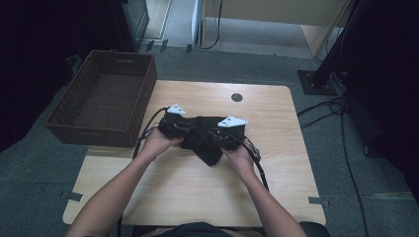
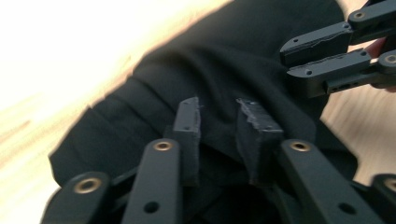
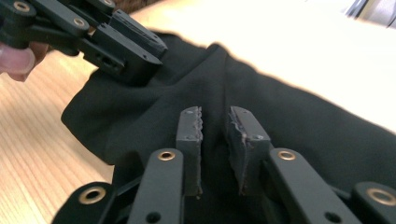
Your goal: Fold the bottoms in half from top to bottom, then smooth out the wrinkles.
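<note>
A black cloth (image 1: 207, 150) lies bunched in the middle of the wooden table (image 1: 197, 197). My left gripper (image 1: 190, 127) bites its left side and my right gripper (image 1: 212, 133) its right side, the two only a few centimetres apart. In the left gripper view the left gripper (image 2: 217, 112) pinches a ridge of the cloth (image 2: 224, 56), with the right gripper (image 2: 289, 60) closed on the fabric at upper right. In the right gripper view the right gripper (image 3: 215, 121) clamps a fold of the cloth (image 3: 303, 121), and the left gripper (image 3: 154, 58) grips it at upper left.
A dark brown wicker basket (image 1: 99, 133) stands off the table's left edge, with nothing visible inside. A round black grommet (image 1: 236, 97) sits near the table's far edge. Cables (image 1: 341, 113) and a black stand base (image 1: 316, 81) lie on the floor to the right.
</note>
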`<state>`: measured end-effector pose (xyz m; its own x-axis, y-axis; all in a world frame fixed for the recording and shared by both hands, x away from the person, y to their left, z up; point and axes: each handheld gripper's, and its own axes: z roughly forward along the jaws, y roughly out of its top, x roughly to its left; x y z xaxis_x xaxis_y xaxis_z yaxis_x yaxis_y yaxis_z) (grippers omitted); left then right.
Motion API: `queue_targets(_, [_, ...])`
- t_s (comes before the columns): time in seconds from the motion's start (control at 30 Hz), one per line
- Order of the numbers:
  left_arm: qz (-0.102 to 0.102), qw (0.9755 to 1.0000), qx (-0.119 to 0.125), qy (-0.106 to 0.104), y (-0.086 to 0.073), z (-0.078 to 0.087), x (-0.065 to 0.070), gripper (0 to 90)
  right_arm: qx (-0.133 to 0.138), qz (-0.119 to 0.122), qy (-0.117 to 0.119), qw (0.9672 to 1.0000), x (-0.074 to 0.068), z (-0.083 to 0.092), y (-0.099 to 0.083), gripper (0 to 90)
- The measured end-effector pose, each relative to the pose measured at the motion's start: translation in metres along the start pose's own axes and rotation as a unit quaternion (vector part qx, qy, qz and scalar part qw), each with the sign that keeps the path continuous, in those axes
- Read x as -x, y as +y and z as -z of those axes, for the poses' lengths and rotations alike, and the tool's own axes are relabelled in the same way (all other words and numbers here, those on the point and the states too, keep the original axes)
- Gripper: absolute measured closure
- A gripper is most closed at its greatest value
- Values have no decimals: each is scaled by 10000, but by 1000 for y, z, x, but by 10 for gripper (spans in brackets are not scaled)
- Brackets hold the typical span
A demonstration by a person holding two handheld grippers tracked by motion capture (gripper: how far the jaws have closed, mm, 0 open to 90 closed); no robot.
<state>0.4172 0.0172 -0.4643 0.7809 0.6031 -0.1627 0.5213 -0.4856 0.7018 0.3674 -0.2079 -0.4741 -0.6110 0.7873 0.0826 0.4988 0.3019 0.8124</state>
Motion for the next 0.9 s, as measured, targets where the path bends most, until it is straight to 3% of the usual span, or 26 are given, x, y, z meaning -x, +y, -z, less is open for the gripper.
queue_targets(0.07, [-55,9999,2,107,-6,-4,1,603,-150,32,29,9999,-1,-6,-5,752])
queue_targets(0.2, [-87,9998,70,145,-12,-9,4,573,-340,90,33,9994,-3,-14,-17,746])
queue_targets(0.3, [-252,9990,93,370,-15,-12,9,574,-296,18,39,9996,-4,-17,-23,743])
queue_targets(0.37, [-412,9974,168,559,-19,-14,12,627,-297,-53,46,9995,-3,-18,-24,743])
queue_targets(0.5, [-328,9974,337,543,-24,-14,7,739,-252,-9,80,9997,-3,-18,-28,731])
queue_targets(0.63, [-305,9975,340,533,-23,-11,9,869,-289,-32,128,9995,-4,-17,-27,692])
queue_targets(0.77, [-42,9974,564,442,-20,0,2,895,-299,-50,132,9995,1,-4,-22,669])
queue_targets(0.9, [37,9971,634,408,-14,12,-6,894,-4,-49,28,10000,15,17,-15,649])
